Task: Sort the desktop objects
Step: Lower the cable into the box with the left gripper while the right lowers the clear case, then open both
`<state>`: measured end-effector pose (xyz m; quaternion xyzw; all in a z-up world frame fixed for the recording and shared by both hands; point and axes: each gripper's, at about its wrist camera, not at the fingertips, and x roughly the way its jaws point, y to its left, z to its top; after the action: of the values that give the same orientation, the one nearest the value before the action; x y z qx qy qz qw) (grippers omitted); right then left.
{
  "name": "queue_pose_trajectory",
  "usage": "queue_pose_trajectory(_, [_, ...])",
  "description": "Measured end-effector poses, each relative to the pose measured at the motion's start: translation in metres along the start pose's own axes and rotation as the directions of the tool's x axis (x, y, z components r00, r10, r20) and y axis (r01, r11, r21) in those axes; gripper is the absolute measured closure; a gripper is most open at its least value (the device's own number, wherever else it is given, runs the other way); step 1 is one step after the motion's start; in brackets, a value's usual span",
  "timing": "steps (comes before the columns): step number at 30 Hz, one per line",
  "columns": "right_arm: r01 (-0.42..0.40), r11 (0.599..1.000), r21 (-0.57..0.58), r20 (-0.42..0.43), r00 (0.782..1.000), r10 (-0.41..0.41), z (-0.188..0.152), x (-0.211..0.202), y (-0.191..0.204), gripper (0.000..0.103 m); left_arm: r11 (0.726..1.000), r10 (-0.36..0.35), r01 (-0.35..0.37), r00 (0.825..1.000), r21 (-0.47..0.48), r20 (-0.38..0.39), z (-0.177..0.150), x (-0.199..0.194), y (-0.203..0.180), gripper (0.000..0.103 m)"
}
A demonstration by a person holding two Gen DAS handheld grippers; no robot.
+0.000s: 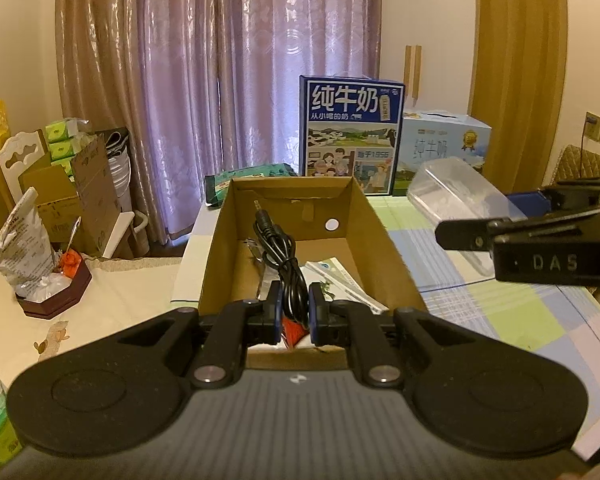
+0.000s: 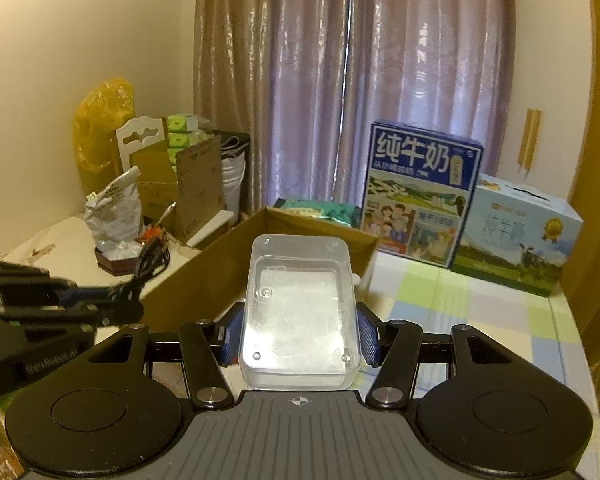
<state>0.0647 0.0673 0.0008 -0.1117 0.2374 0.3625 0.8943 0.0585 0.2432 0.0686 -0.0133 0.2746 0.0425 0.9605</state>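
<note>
Your left gripper [image 1: 294, 304] pinches a black cable [image 1: 278, 250] narrowly over the box [image 1: 384, 240], your right gripper [image 2: 298, 334], marked "DAS", clamps a clear tub [image 2: 298, 304] wider.

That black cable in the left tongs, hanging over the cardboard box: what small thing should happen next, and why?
Probably open the left tongs and let the cable drop. It already hangs above the open box, where papers lie, so it should fall inside. The right tongs hold a clear tub off to the side.
</note>
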Motion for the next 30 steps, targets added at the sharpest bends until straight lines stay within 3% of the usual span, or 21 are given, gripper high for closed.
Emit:
queue_pose_trajectory(14, [-0.036,0.999,0.016,-0.074,0.997,0.037,0.008,0.072,0.000,0.049,1.000,-0.018,0.017,0.997,-0.005,-0.077,-0.002,0.061,0.024,0.094])
queue_pose_trajectory(30, [-0.052,0.998,0.044,-0.103,0.993,0.056,0.006,0.100,-0.004,0.049,1.000,-0.023,0.022,0.993,-0.006,-0.117,-0.003,0.087,0.029,0.094])
